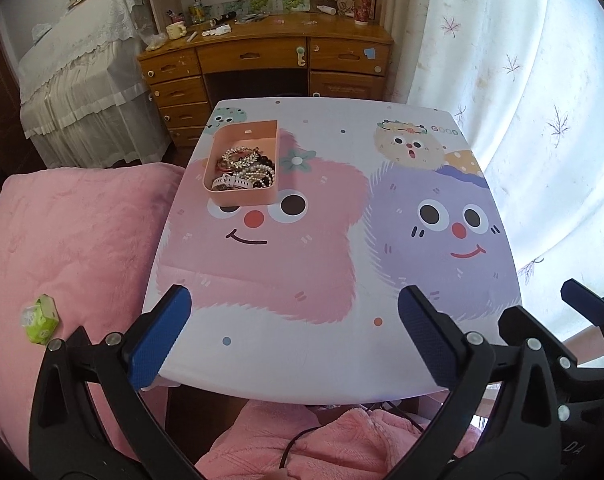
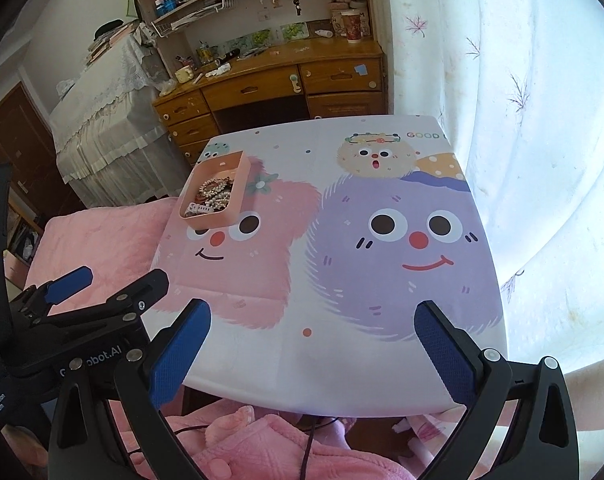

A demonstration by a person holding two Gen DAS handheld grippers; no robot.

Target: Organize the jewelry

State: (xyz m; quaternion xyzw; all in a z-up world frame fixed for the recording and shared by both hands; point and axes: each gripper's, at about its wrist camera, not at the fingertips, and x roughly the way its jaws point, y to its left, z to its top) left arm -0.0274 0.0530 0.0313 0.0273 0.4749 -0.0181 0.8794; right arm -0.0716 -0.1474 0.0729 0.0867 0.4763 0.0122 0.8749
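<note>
A pink box [image 1: 257,130] stands at the far left of the cartoon-print table [image 1: 322,280], filled with a tangle of jewelry [image 1: 243,168]: pearl strands, a gold leaf piece, dark beads. It also shows in the right wrist view as the pink box [image 2: 237,168] with jewelry [image 2: 211,196] inside. My left gripper [image 1: 293,340] is open and empty over the table's near edge. My right gripper [image 2: 312,354] is open and empty, also near the front edge. Each gripper shows in the other's view: right gripper [image 1: 542,316], left gripper [image 2: 117,280].
A pink blanket [image 1: 61,248] lies left of the table with a green tissue pack [image 1: 39,318] on it. A wooden desk [image 1: 261,64] with clutter stands behind the table. A white curtain [image 1: 522,100] hangs on the right. A pink garment and black cable [image 1: 302,440] lie below the front edge.
</note>
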